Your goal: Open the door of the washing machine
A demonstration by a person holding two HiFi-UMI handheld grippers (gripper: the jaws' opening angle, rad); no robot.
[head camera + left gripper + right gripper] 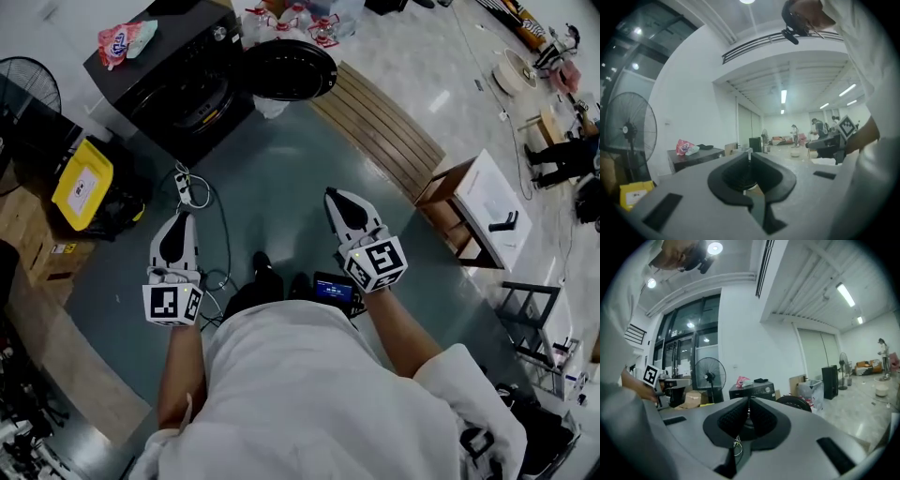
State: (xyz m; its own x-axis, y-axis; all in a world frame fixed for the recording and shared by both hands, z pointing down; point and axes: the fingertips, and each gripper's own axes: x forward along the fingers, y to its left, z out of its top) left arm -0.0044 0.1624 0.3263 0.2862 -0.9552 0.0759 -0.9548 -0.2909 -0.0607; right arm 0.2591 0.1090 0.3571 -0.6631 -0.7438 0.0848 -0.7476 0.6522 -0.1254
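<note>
The black washing machine stands at the far left of the floor, with a pink bag on top. Its round door hangs swung open to the right of the drum opening. Both grippers are held close to the person, well short of the machine and apart from it. My left gripper is shut with nothing in it, its jaws meeting. My right gripper is also shut and empty. The right gripper view shows the machine and its door ahead.
A yellow box and a standing fan are left of the machine. A power strip with cable lies on the floor ahead of my left gripper. A slatted wooden bench and a small wooden table stand to the right.
</note>
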